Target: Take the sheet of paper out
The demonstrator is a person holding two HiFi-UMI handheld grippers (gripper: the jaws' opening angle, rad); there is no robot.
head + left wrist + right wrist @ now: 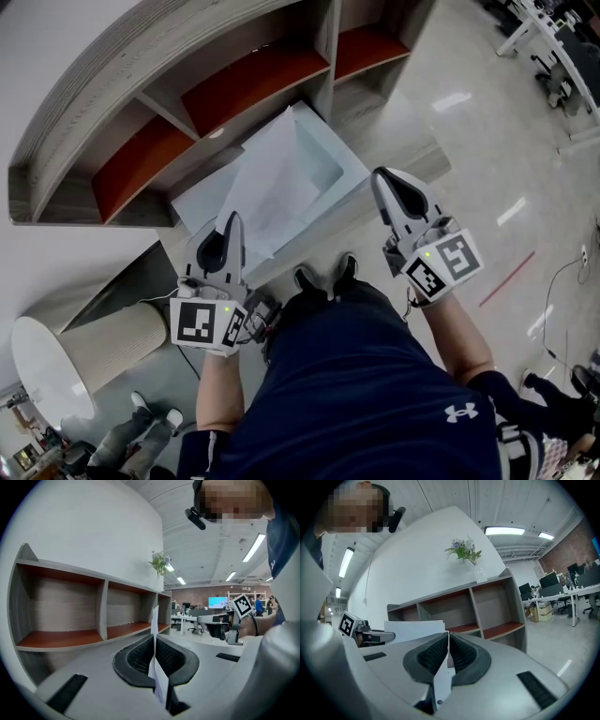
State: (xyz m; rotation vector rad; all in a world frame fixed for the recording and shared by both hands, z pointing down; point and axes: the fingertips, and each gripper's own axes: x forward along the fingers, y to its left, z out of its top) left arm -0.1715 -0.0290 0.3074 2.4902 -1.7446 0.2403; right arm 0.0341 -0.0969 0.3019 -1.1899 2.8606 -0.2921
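Observation:
A white sheet of paper [270,192] hangs in the air in front of me, partly overlapping a pale blue see-through sleeve [330,159]. My left gripper [232,217] is shut on the sheet's lower left corner. In the left gripper view the sheet [154,620] stands edge-on, pinched between the ribbed pads [138,660]. My right gripper [378,175] is shut on the sleeve's right edge. In the right gripper view the thin sleeve [440,684] runs between the pads, and the white sheet [415,630] shows to the left with the left gripper [365,637] behind it.
A curved grey shelf unit [169,94] with red-brown boards stands right behind the paper, against a white wall. A vase of flowers [465,550] sits on its top. A round white table [42,370] is at lower left. Office desks [553,47] stand far right.

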